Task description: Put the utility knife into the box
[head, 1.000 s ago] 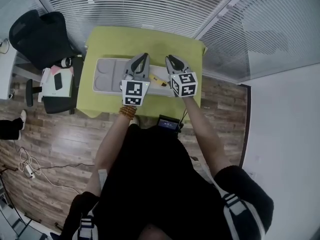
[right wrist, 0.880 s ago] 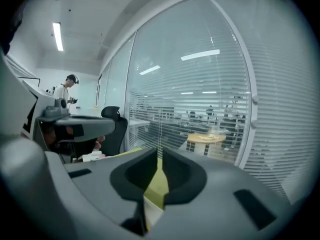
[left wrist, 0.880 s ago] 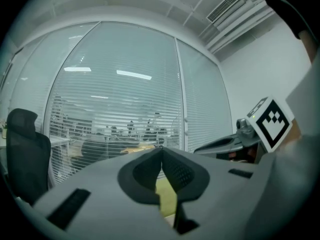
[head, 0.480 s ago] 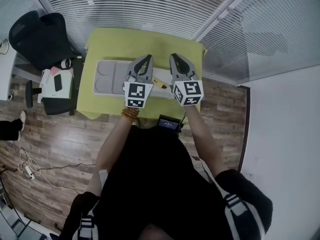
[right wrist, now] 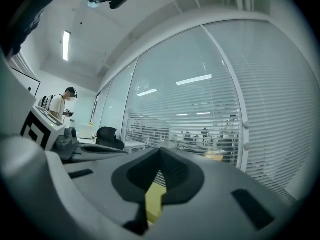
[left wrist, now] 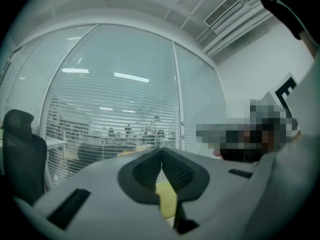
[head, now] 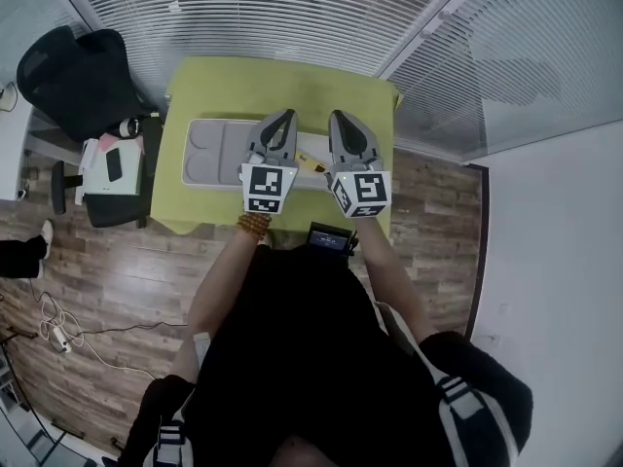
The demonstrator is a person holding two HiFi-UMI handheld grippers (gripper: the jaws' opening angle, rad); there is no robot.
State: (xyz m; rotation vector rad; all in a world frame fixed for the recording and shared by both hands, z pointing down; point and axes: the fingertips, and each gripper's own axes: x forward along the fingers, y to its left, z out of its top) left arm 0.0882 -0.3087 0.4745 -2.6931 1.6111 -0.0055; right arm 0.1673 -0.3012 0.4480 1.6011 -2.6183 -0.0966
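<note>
A small yellow utility knife (head: pixel 311 161) lies on the right part of the long grey box (head: pixel 209 150) on the green table (head: pixel 224 86), seen in the gap between my two grippers. My left gripper (head: pixel 283 116) is held level above the box; in the left gripper view its tips (left wrist: pixel 161 153) meet with nothing between them. My right gripper (head: pixel 337 117) hovers beside it, right of the knife and clear of it. Its jaws have just been closing and now touch (right wrist: pixel 160 155), empty. Both gripper views look out at the window blinds.
A black office chair (head: pixel 76 66) stands left of the table, with a stool (head: pixel 110 168) carrying small items below it. A black device (head: pixel 326 238) sits at the table's near edge. Glass walls with blinds (head: pixel 292 13) close the far side. Cables (head: pixel 54 327) lie on the wooden floor.
My right gripper has lifted up from the box toward the camera and its jaws have closed empty. The knife stays on the box. The left gripper has hardly moved.
</note>
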